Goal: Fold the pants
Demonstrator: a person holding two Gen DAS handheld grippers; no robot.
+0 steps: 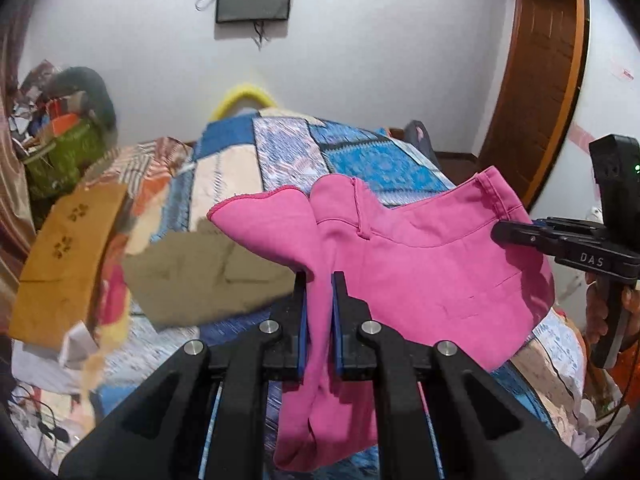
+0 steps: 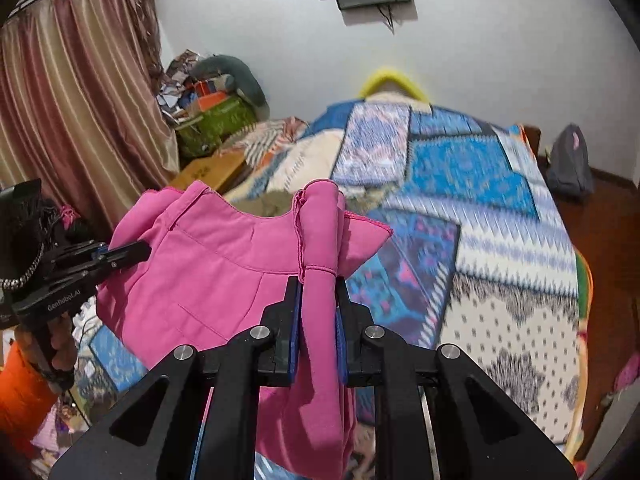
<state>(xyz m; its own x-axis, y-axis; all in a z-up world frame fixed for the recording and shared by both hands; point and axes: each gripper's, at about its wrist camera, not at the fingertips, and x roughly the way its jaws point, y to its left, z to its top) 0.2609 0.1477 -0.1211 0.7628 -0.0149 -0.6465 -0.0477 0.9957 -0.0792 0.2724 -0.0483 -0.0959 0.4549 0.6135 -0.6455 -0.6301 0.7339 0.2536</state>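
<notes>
We hold the pink pants (image 1: 420, 264) clamped in both jaws above the quilted bed (image 1: 360, 160); khaki trousers (image 1: 208, 268) lie beneath, a cardboard box (image 1: 68, 256) far left.

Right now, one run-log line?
left gripper: shut on pink fabric pants | right gripper: shut on pants | pants: lifted above patchwork bedspread

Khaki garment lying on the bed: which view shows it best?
The left wrist view: the khaki garment lies spread on the bedspread, left of the pink pants. In the right wrist view only a khaki sliver shows above the pants' edge.
</notes>
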